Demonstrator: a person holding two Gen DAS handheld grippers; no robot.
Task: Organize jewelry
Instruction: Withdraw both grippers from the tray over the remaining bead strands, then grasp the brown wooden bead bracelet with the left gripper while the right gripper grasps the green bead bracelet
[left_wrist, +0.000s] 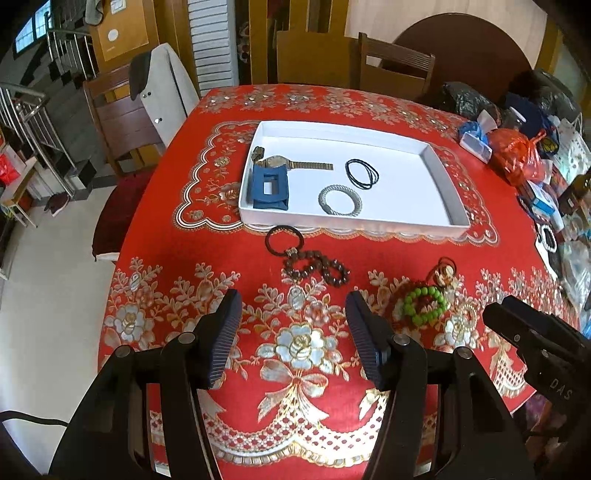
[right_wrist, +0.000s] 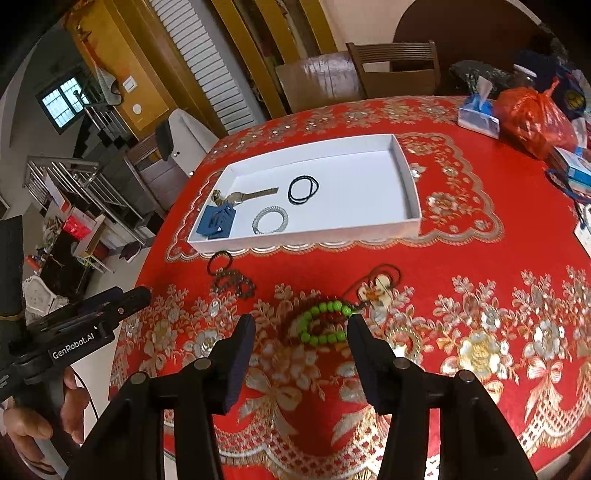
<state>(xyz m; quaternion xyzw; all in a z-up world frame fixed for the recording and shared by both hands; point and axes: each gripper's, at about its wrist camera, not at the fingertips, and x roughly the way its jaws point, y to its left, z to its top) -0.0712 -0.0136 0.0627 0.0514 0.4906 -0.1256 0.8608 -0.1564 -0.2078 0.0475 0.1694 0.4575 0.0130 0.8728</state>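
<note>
Jewelry lies in two groups on the red floral tablecloth (left_wrist: 229, 280): some already sorted into the white tray (left_wrist: 448, 184) at the far middle, some loose on the cloth nearer. Inside the tray, from the left, sit a gold watch (left_wrist: 291, 162), a blue holder (left_wrist: 268, 187), a silver braided bracelet (left_wrist: 340, 199) and a black cord loop (left_wrist: 362, 173), spaced apart, probably so each stays separate. Just outside the tray's near wall lie a dark ring with brown beads (left_wrist: 310, 264). Right of these, a green bead bracelet (right_wrist: 325, 321) and a pendant (right_wrist: 376, 291) rest together. The left gripper (left_wrist: 293, 332) hovers wide open over bare cloth, holding nothing. The right gripper (right_wrist: 301, 354) is also spread wide, its fingers flanking the green beads from the near side, likely lining up to take them.
</note>
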